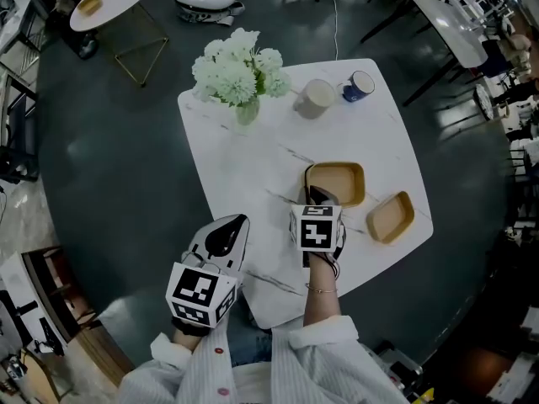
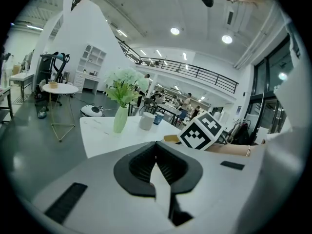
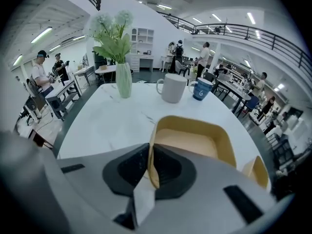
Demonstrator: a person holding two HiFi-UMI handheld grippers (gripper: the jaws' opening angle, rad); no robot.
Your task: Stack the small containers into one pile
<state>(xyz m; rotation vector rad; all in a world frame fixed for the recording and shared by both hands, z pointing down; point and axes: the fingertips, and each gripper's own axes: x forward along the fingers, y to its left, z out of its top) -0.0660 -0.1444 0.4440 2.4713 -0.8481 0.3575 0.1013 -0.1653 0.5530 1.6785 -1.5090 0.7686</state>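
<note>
Gripping the near wall of the larger tan rectangular container [image 3: 195,140], the right gripper [image 3: 152,168] has its jaws closed tight on that thin rim, one jaw inside the wall and one outside; the right gripper view shows this plainly. In the head view this container [image 1: 337,182] sits right of centre on the white marble-patterned table [image 1: 244,158], with the right gripper [image 1: 313,194] at its lower left edge. Whether its base is lifted off the tabletop or resting on it cannot be determined.

The smaller tan rectangular container [image 1: 390,217] lies to the lower right of the first, near the table's right edge, apart from it and untouched. It appears at the right margin of the right gripper view [image 3: 258,172].

The left gripper [image 1: 234,223] hangs at the lower left of the head view, over the table's near edge. Its own view shows the jaws [image 2: 157,167] brought together with nothing between them.

Also noted in the upper part of the frame, and not involved: a glass vase of white flowers [image 1: 240,74], a white mug [image 1: 314,98] and a blue mug [image 1: 358,85].

Assessment: stacking is not yet achieved. One container is secured; the two remain separate. Judged outstanding: bringing one container onto the other, seating it squarely, and releasing.
</note>
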